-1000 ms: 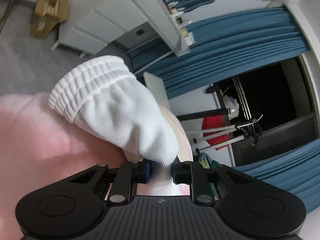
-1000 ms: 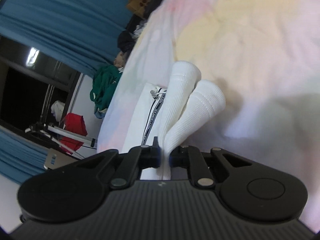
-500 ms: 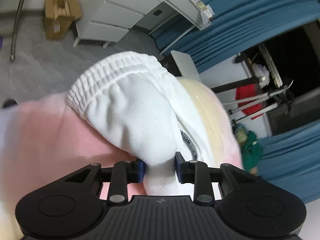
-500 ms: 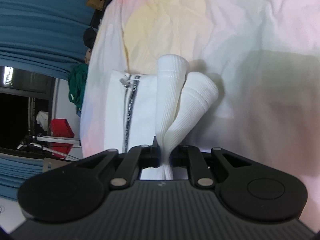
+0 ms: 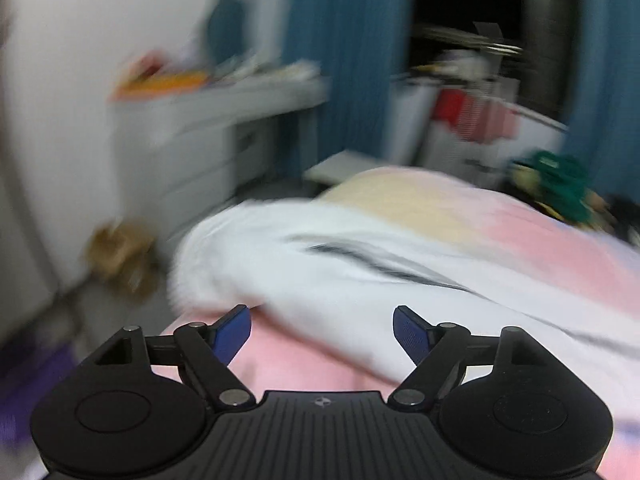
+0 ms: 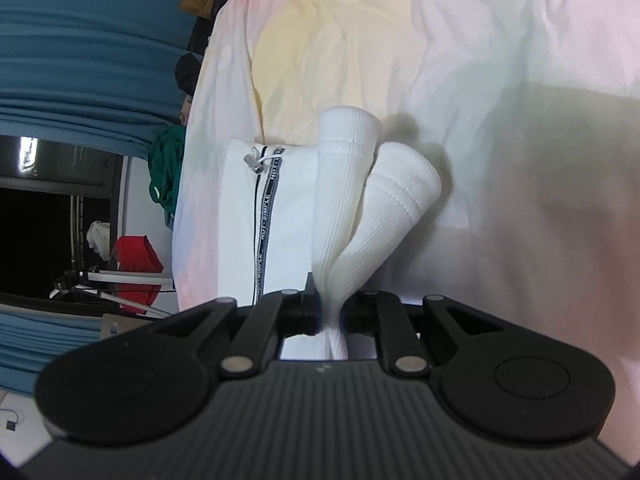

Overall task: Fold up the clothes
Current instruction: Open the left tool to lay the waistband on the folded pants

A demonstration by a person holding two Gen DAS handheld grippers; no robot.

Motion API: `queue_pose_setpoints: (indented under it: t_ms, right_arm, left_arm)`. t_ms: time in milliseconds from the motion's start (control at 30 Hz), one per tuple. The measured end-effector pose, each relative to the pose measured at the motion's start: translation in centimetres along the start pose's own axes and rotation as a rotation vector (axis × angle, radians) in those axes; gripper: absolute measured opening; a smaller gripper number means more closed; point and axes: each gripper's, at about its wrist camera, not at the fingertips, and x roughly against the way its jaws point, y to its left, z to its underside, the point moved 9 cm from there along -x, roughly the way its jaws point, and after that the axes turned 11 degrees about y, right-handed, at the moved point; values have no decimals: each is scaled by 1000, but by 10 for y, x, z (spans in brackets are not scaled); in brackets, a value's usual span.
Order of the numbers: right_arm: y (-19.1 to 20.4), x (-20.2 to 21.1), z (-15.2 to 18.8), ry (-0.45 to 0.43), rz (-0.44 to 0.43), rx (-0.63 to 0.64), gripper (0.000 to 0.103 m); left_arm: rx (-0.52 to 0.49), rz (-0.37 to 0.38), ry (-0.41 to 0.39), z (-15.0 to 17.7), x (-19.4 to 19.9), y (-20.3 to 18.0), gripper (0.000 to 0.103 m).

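My left gripper (image 5: 322, 328) stands with its jaws wide apart, the blue pads (image 5: 232, 334) bare and nothing between them. Just past them, from about 11 to 3 o'clock, the white garment (image 5: 320, 272) lies spread across the pink and yellow bedsheet (image 5: 532, 240) — the view is smeared by motion, so I can only guess that the dark line across it is a printed stripe. Farther out, at 10 o'clock, a white cabinet (image 5: 200, 140) stands against the wall, with blue curtains (image 5: 344, 60) at 12.

My right gripper (image 6: 330, 316) is clamped on two ribbed white cuffs (image 6: 360, 200), pinched together between the fingers and fanning out toward 12 and 1 o'clock. At 11 o'clock, beside the cuffs, a flat panel of the same garment shows a black lettered stripe (image 6: 266, 216) and a drawcord end (image 6: 256, 162). The cuffs and the panel rest on the sheet — a green bundle (image 6: 164, 168) lies beyond its edge at 10 o'clock.
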Motion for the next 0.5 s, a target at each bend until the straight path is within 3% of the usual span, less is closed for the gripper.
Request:
queue_pose_setpoints:
  t_ms: [100,333,400,500]
  right_arm:
    - [-1,-1,-1,-4,-3,1,13]
    - [5,-11,-6,-20,24,52,20]
    - [3,-12,-10,-20,-1,36,28]
    - [3,-16,-15,-19,-45,39,31]
  left_arm:
    - [-111,111,1,-1,1,-48,80]
    - [-195,164,70,-6,-45,-134,80]
    - [-189,169,88,-5,-64,-150,80]
    - [-205,161,93,1,-92,-160,80]
